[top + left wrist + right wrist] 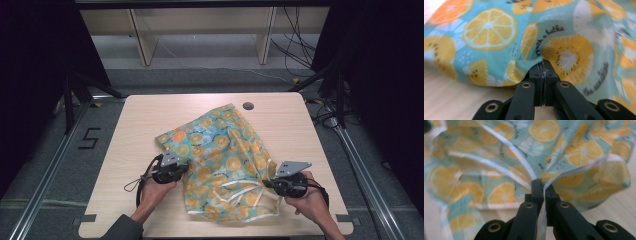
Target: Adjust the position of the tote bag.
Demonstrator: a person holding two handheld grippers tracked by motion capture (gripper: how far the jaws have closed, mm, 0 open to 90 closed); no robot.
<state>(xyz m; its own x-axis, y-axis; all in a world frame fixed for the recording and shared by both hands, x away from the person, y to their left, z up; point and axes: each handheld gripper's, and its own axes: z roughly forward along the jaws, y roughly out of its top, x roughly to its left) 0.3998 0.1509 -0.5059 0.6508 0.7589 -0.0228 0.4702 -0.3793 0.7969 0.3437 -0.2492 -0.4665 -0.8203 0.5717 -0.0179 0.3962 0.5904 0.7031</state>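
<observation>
We are working at a pale wooden desk (135, 130) with a round hole (248, 106) near its far edge. A crumpled cloth (225, 155) printed with orange and lemon slices on teal is lying across the middle of the desk, bunching up toward the near edge, where its white hem is showing. At the cloth's left edge we are holding the left gripper (186, 170), and its fingers (536, 75) are clenching a fold of the fabric; in the left gripper view the fingers are pressing together with the printed cloth pinched at their tips. At the cloth's right edge we are holding the right gripper (266, 183), whose fingers (537, 190) are likewise grasping the cloth, with the white hem running down between them in the right gripper view.
</observation>
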